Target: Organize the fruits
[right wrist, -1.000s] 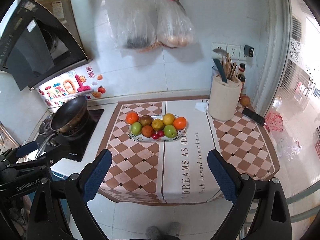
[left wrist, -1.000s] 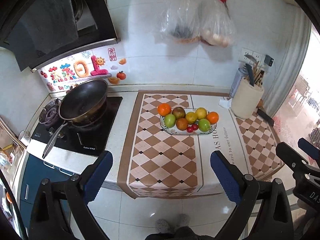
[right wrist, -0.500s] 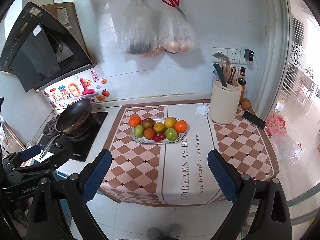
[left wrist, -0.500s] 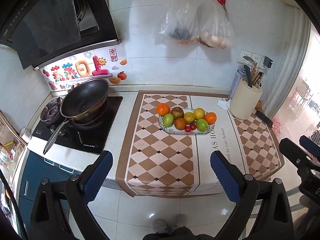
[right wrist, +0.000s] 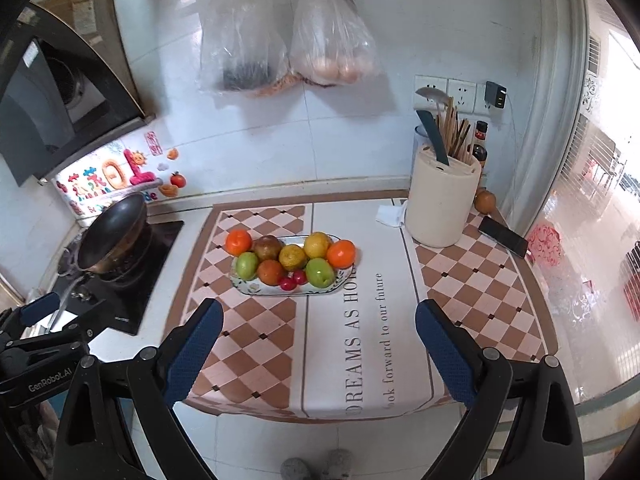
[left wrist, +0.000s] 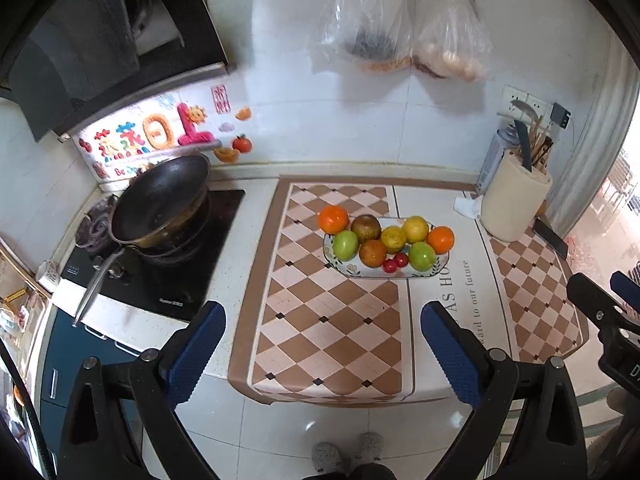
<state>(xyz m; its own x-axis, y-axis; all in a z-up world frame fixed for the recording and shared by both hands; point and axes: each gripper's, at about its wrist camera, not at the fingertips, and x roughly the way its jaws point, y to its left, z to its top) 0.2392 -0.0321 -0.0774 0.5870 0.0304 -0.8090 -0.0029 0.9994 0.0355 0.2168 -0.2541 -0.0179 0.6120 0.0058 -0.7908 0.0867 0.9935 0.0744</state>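
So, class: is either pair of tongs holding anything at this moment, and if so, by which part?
Nothing is held. The left tongs and right tongs are both open and short of the counter; every fruit lies on the plate.

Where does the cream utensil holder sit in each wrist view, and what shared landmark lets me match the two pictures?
Left wrist: utensil holder at the right, on the counter's back corner, right of the fruit plate.
Right wrist: utensil holder right of centre, behind and right of the fruit plate.
Shared landmark: the phone lying just right of the holder.
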